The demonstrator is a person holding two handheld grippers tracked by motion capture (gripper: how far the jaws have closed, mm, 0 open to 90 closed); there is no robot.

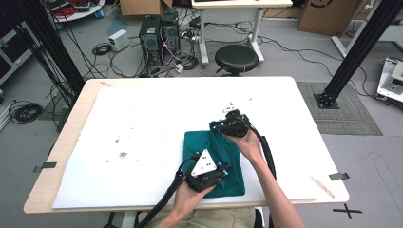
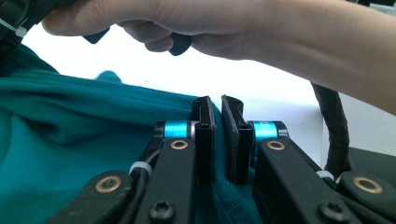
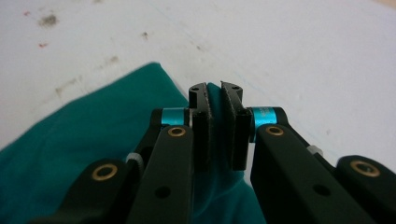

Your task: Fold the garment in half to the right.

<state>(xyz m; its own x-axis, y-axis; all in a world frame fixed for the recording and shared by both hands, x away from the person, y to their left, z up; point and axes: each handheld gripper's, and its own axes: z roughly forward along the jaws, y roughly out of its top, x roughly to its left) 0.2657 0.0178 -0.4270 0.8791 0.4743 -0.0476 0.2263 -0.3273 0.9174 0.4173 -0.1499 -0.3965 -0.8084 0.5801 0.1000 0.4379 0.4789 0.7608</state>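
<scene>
A teal cloth point(image 1: 216, 159) lies folded on the white mat near the table's front. My left gripper point(image 1: 223, 169) is at the cloth's near edge, jaws shut on a fold of the teal cloth point(image 2: 84, 140). Closer up, the left gripper point(image 2: 218, 105) has teal fabric pinched between its pads. My right gripper point(image 1: 219, 127) sits at the cloth's far edge. In its own view the right gripper point(image 3: 215, 88) is shut on a ridge of the teal cloth point(image 3: 93, 144). The person's other hand and forearm point(image 2: 261, 32) cross the top of the left gripper view.
The white mat point(image 1: 142, 123) covers most of the wooden table point(image 1: 71, 123) and carries small dark specks at left of centre. A wooden stick point(image 1: 323, 186) lies near the front right corner. Beyond the table stand a black stool point(image 1: 236, 58) and computer towers point(image 1: 159, 33).
</scene>
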